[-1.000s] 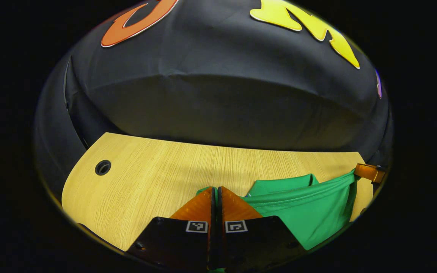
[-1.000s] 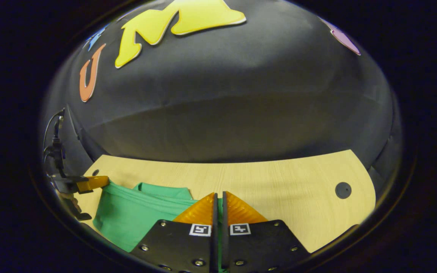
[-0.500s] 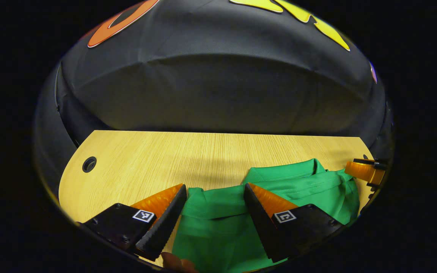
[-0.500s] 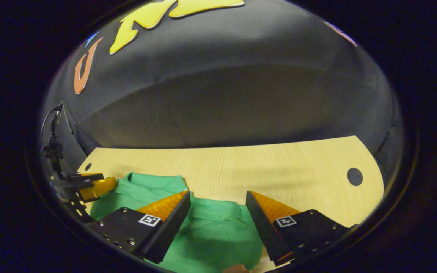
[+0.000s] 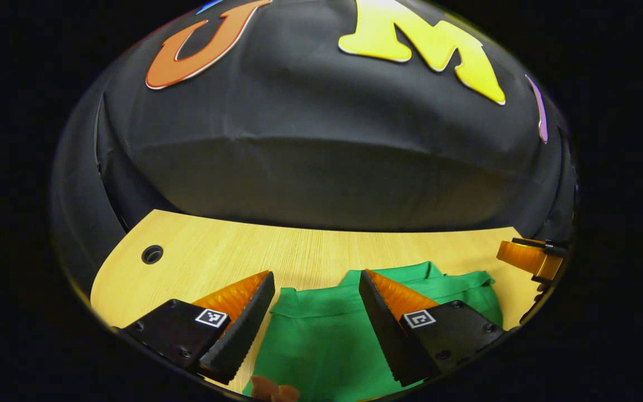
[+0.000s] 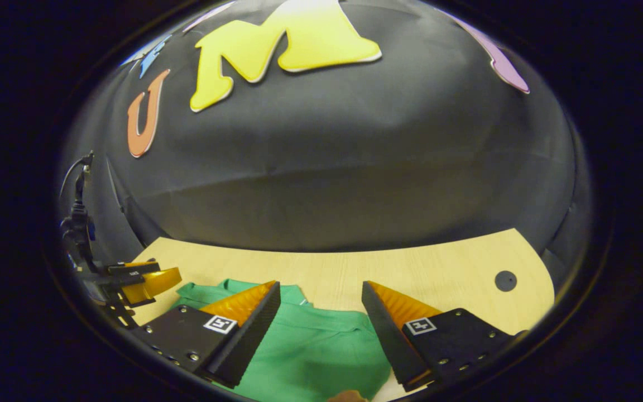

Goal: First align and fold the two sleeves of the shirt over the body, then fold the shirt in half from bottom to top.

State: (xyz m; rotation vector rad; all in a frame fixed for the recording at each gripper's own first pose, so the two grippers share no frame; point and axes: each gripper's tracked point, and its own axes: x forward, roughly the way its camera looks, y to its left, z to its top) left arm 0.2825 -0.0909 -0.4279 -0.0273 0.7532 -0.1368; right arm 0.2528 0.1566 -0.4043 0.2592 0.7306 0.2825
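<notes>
a: where is the green shirt [image 5: 321,340] found, and how is it lying?

b: it is laid on the wooden bench [image 5: 215,262], close under both cameras. in the left gripper view a doubled edge is seen running across it just past the fingers, with a collar-like ridge beyond. in the right gripper view the green shirt [image 6: 310,352] is seen as a compact shape with a straight far edge, and no loose sleeve is seen sticking out to either side.

a: how are the fingers set?

b: the left gripper [image 5: 316,324] is held with its fingers spread wide, nothing pinched between them; cloth is seen through the gap. the right gripper [image 6: 321,329] is likewise spread apart over the shirt and grips nothing. the right gripper [image 5: 531,258] is also caught at the edge of the left gripper view, above the bench beside the shirt; the left gripper [image 6: 143,282] is seen at the left of the right gripper view.

a: how far along is the task judged to be?

b: the sleeves appear to be tucked over the body, and the bottom-to-top fold appears to be laid, since a hem-like edge is seen near the collar. that is a judgement; the near part of the shirt is cut off, so neatness cannot be confirmed. at most, smoothing or a small alignment may be left.
</notes>
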